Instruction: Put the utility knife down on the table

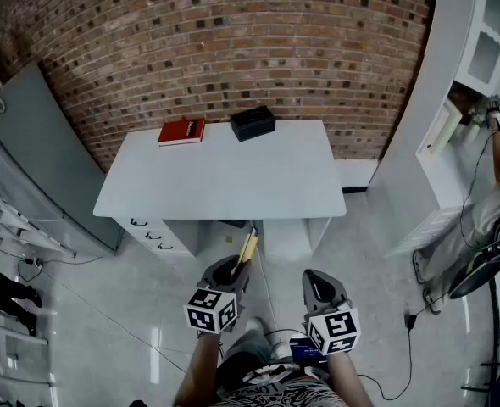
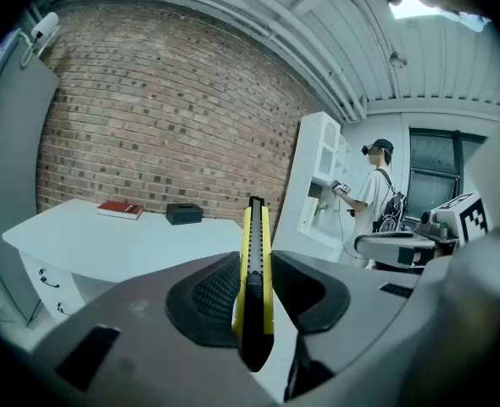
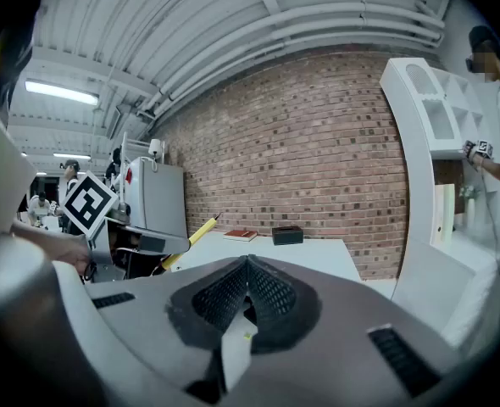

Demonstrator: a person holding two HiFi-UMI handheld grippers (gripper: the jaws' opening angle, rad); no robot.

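Observation:
A yellow and black utility knife (image 1: 247, 248) is clamped in my left gripper (image 1: 233, 271), short of the white table (image 1: 225, 185). In the left gripper view the utility knife (image 2: 255, 261) stands upright between the dark pads (image 2: 208, 299), pointing toward the table (image 2: 114, 244). My right gripper (image 1: 316, 285) hangs beside the left one, over the floor, jaws pressed together with nothing held. In the right gripper view the pads (image 3: 225, 299) meet, and the knife (image 3: 192, 233) shows at the left.
A red book (image 1: 181, 131) and a black box (image 1: 252, 122) lie at the table's far edge by the brick wall. A grey cabinet (image 1: 42, 155) stands left, a white shelf unit (image 1: 475, 66) right. A person (image 2: 375, 197) stands by the shelves. Cables cross the floor.

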